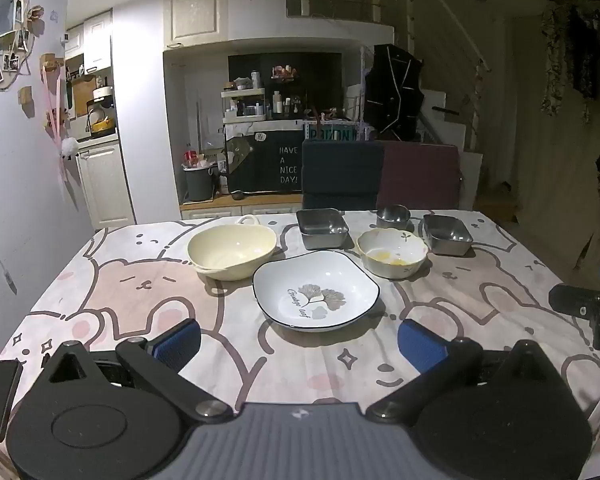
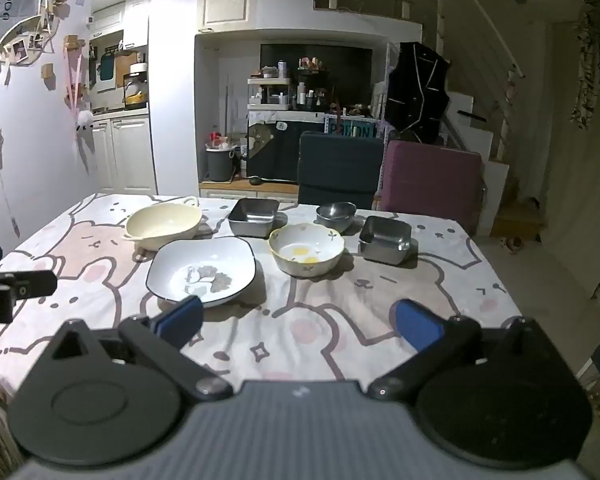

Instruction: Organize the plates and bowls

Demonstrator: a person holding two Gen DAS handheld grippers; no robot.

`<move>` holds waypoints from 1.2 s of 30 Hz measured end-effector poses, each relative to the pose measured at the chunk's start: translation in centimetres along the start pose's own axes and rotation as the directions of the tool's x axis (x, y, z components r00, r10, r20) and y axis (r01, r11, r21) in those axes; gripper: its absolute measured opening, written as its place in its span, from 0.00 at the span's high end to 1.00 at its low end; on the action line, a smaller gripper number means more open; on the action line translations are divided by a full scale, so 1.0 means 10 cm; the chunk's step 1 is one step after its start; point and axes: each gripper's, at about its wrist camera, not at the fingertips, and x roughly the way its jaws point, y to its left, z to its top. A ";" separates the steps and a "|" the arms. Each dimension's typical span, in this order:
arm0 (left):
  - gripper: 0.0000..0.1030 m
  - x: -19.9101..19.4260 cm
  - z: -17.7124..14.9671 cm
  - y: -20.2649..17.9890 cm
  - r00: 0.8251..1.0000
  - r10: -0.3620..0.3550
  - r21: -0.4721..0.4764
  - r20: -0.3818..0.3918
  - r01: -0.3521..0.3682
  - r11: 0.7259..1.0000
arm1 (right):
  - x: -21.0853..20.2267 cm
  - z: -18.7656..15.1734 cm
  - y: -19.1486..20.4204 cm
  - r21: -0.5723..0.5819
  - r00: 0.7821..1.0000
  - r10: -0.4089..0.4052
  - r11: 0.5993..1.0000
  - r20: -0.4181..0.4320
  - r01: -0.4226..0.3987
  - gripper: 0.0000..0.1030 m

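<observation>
dishes wait on the bear tablecloth, both grippers wide apart

left wrist view: the left gripper (image 1: 299, 340) hangs over the near part of the table (image 1: 140, 280), and its two blue fingers (image 1: 179, 341) stand far apart with nothing between them. just past them sits the white plate with a dark rim and a leaf picture (image 1: 316, 290). behind it on the left is the cream bowl with handles (image 1: 232, 251), very close to the plate. behind it on the right is the small flowered bowl (image 1: 392, 253) with yellow bits inside. at the back stand a square steel dish (image 1: 322, 227), a round steel bowl (image 1: 393, 216) and another square steel dish (image 1: 447, 234). a dark phone (image 1: 0, 392) lies at the near left edge. the right gripper (image 1: 588, 312) peeks in from the right side.

right wrist view: the right gripper (image 2: 299, 326) hangs over the near edge too, fingers (image 2: 418, 324) spread wide and empty. its left finger covers a bit of the leaf plate (image 2: 202, 270). the flowered bowl (image 2: 306, 254) sits beside the plate, a little apart. the cream bowl (image 2: 162, 226) is behind the plate. the steel dishes (image 2: 254, 216) are at the back. two chairs (image 2: 340, 168) stand behind the table.
</observation>
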 end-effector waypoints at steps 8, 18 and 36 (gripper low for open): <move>0.00 -0.01 0.00 0.00 1.000 -0.004 -0.005 0.006 0.004 1.000 | 0.01 0.01 -0.02 0.002 1.000 0.000 1.000 -0.007 0.000 0.00; 0.00 0.00 0.00 0.00 1.000 -0.004 -0.004 0.003 0.004 1.000 | 0.02 0.00 0.00 0.012 1.000 0.006 1.000 -0.007 -0.006 0.00; 0.00 0.00 0.00 0.00 1.000 -0.004 -0.004 0.000 0.004 1.000 | 0.01 0.00 0.00 0.017 1.000 0.010 1.000 -0.012 -0.010 0.00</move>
